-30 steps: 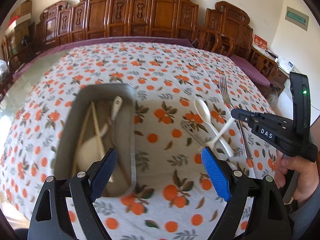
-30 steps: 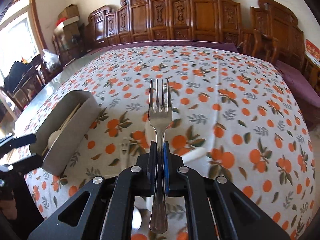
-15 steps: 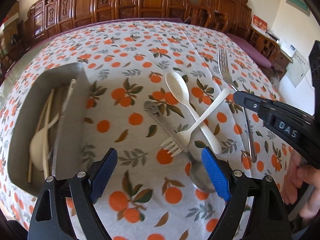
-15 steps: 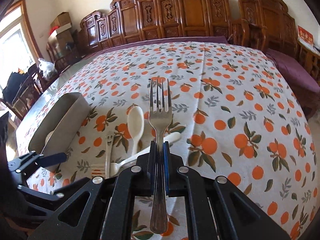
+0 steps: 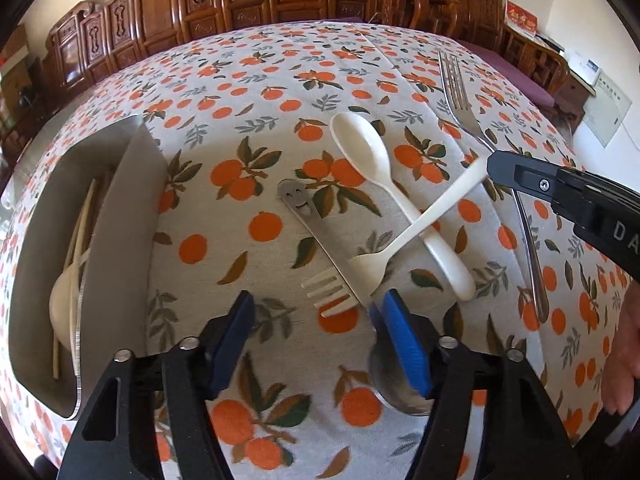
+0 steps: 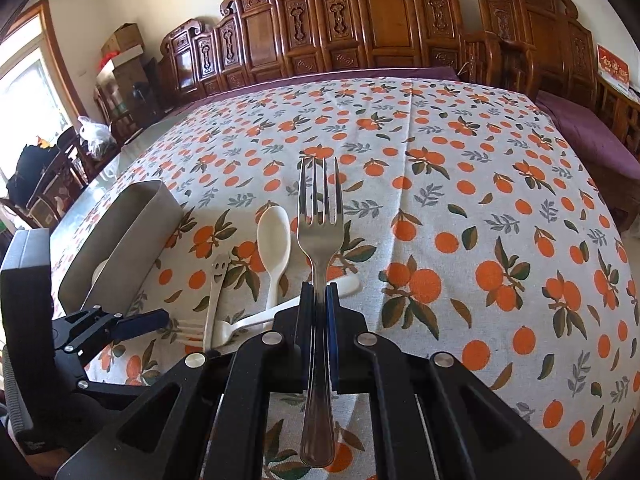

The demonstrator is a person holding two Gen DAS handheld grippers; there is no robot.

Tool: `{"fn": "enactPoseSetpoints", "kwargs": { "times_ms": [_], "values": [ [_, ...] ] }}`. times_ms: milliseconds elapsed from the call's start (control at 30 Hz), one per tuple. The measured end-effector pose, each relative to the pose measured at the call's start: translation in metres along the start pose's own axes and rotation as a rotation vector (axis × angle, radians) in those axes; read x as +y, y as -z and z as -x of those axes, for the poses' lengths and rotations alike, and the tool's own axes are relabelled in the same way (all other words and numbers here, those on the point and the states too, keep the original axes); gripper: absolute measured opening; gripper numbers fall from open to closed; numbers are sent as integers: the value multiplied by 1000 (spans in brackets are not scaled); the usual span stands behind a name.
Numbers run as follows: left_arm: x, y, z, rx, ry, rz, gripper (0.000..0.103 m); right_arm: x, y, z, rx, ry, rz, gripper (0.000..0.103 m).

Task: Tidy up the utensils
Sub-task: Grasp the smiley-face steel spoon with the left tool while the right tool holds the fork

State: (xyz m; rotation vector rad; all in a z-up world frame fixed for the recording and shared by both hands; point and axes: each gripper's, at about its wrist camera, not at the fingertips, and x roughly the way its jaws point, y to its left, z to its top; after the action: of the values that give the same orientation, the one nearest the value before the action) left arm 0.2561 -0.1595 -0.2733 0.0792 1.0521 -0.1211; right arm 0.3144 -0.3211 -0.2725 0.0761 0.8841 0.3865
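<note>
Metal fork (image 6: pixel 320 236) sits pinched in the right gripper (image 6: pixel 319 292) jaws above the worktop (image 6: pixel 480 200), the left gripper (image 5: pixel 316 320) jaws gape wide over the white fork (image 5: pixel 360 276), white spoon (image 5: pixel 376 168) and smiley spoon (image 5: pixel 320 236), and the grey tray (image 5: pixel 132 184) holds only some pieces, so much is left.

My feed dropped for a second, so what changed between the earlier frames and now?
The open left gripper swung right from over the metal tray and dropped toward the crossed utensils, now straddling the white plastic fork. The right gripper lifted, staying shut on the steel fork. White spoon, smiley-handled metal spoon and tray contents stayed put.
</note>
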Motion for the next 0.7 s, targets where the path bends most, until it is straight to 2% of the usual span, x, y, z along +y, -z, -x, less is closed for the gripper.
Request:
{"fn": "enactPoseSetpoints", "kwargs": {
  "times_ms": [33,200,467,500,700],
  "values": [
    [4,1,1,-4,3,-2,56,2,0,0,1,-2,4,8],
    [23,3,5,-3,5,3,26,16,-1,-5,11,-12,33,8],
    [34,-2,3,-3,16,-13,15,32,-2,-11,21,-21,63,8],
    [34,-2,2,-4,17,-15,7,33,-2,-12,22,-24,66,8],
    [35,-11,-3,1,41,-9,5,34,-1,-14,27,-24,72,8]
  ]
}}
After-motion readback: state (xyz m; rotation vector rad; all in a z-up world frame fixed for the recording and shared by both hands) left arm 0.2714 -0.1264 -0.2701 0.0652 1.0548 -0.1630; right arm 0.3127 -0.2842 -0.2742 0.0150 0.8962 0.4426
